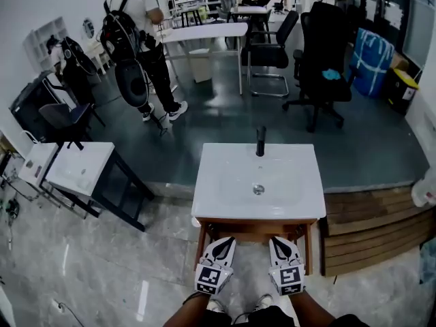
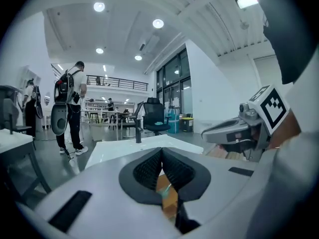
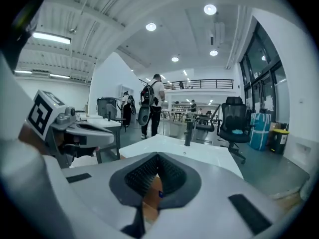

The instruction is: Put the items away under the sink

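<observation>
Left claw: the white left gripper with black ribbed pads is closed, its pads meeting at the tip. It has hold of nothing. Only a strip of brown wood shows through the slit below the pads.
Right claw: the white right gripper of the same build is fully closed, pad against pad. It is empty too.
Claw position: the two are held side by side, near each other but apart. Both point almost level towards the sink, with their marker cubes nearest the person.
Sink: the white rectangular basin top stands directly ahead of both claws. A black upright faucet is at its far edge and a round metal drain is in the middle of the bowl.
Under-sink space: the brown wooden frame carries the basin, and its front rail lies just beyond the claw tips in the head view. The interior is hidden beneath the top.
Surroundings: a second white sink on a black frame stands well to the left. A stepped wooden platform is to the right.
Background: a person wearing a black backpack stands well beyond the sink, near a black office chair.
</observation>
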{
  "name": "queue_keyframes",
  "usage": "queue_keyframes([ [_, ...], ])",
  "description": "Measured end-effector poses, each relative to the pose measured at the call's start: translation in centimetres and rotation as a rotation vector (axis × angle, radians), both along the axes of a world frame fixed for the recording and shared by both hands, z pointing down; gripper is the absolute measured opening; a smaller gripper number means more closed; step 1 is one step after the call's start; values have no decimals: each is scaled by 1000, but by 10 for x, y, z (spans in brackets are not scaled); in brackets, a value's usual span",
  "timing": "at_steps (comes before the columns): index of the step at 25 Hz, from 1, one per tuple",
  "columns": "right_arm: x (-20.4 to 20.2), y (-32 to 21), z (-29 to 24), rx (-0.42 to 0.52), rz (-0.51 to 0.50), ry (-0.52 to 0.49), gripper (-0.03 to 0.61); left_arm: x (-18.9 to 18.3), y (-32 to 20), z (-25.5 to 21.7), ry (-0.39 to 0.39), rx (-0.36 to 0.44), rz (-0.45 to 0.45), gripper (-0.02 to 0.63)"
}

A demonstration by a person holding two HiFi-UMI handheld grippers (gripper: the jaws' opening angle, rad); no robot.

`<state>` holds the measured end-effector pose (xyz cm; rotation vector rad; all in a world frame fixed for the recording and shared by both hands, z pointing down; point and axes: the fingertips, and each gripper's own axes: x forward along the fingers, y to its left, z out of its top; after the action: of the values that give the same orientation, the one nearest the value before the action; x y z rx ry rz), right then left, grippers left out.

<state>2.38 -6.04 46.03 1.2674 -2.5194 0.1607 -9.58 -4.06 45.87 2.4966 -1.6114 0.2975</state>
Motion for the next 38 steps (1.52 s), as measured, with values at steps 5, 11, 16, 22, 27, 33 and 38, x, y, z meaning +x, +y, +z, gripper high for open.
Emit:
queue_keyframes([
  [5, 16, -2, -53, 48, 13, -42, 20, -1, 16, -57, 32, 16, -31, 20],
  [11, 22, 12, -96, 119, 12, -65, 20, 0, 25, -103, 29, 85, -13, 20],
  [16, 7, 34, -116, 155, -2, -75, 18, -6, 36, -113, 63, 91, -18, 20],
  [22, 13, 50, -117, 164, 53, -58, 18, 1, 52, -118, 59, 100, 14, 20],
  [27, 3, 54, -125, 189, 47, -69, 18, -3, 56, -122, 53, 115, 16, 20],
  [33, -8, 59, -133, 207, 22, -81, 18, -5, 61, -129, 52, 130, 17, 20],
  [38, -14, 59, -130, 182, 12, -94, 18, -8, 64, -132, 24, 145, 11, 20],
])
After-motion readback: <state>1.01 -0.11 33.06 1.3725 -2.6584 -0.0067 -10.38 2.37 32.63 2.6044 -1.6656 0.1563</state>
